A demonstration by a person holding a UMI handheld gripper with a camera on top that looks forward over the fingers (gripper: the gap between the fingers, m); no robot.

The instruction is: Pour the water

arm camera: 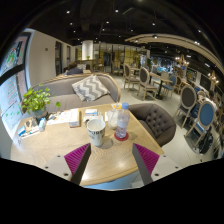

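A clear water bottle (121, 121) with a yellow cap and a pink label stands on the wooden table (60, 145), beyond my fingers. Just left of it stands a white ribbed cup (96, 130). My gripper (112, 160) hovers over the table's near edge. Its two fingers with magenta pads (77, 155) are spread wide apart, and nothing is between them. Bottle and cup sit ahead of the gap, a short way off.
A potted green plant (36, 101) and papers (66, 117) lie at the table's far left. A grey sofa with a striped cushion (90, 88) stands behind the table. A dark tufted seat (155, 120) is to the right. Chairs and tables fill the café beyond.
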